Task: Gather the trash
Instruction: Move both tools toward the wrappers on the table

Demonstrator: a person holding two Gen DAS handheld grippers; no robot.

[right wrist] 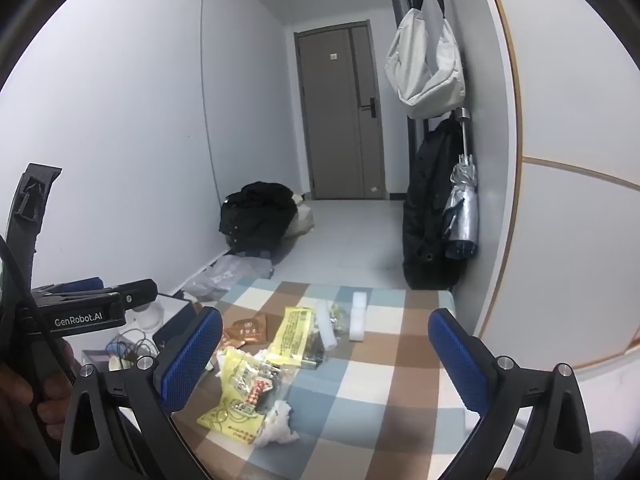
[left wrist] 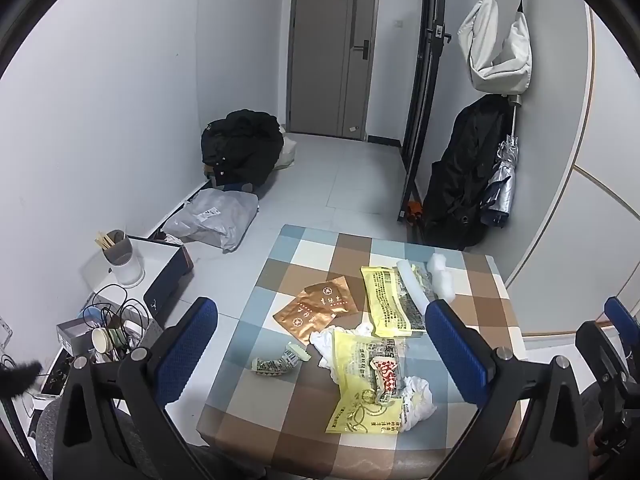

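Two yellow wrappers [left wrist: 390, 304], two copper sachets [left wrist: 320, 310], two foam blocks [left wrist: 440, 276], one umbrella [left wrist: 500, 188].

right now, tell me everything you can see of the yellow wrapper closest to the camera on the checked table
The nearest yellow wrapper is a thin, glossy plastic packet, pale yellow with dark printed text and line drawings. It lies flat but crumpled and torn open on the checked tabletop, near its front edge. A small red-and-white patterned wrapper sits on top of it, and crumpled white tissue touches its right side, with more tissue at its upper left. Neither gripper touches it.
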